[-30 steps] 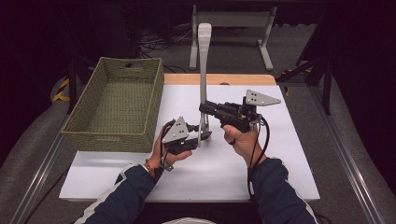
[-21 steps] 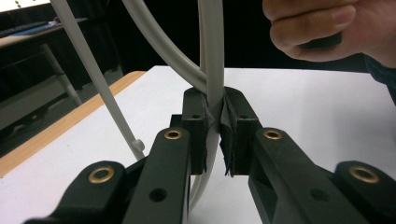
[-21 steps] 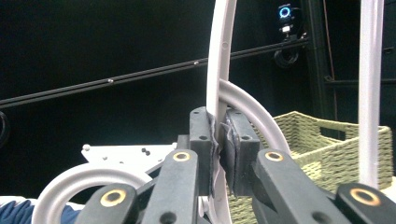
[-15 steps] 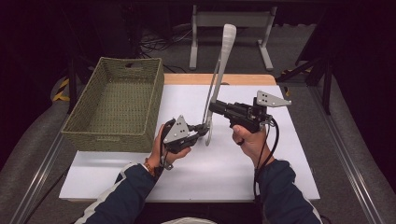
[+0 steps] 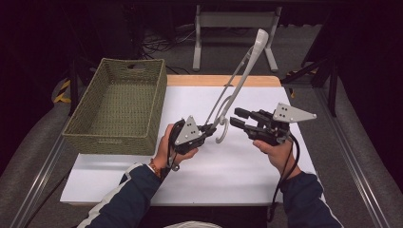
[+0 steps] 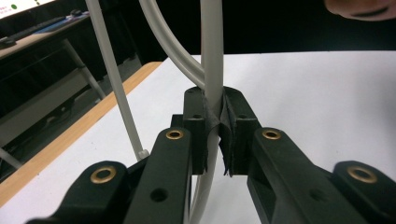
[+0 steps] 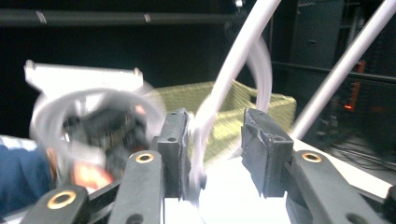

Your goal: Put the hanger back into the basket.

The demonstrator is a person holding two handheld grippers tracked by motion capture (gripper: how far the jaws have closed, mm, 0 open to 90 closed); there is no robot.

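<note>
Since the earlier frame, my right gripper (image 5: 238, 120) has drawn back to the right off the grey reacher tool (image 5: 236, 85), and the tool's long shaft now leans away to the right instead of standing upright. My left gripper (image 5: 209, 129) is clenched on the tool's lower bar, pads pressed against it. My right gripper's jaws have just been opening; the tool's curved end appears to sit between them, but blur hides whether it touches a pad. Below lies the white table (image 5: 199, 180). Farther left stands the green woven basket (image 5: 119, 107).
</note>
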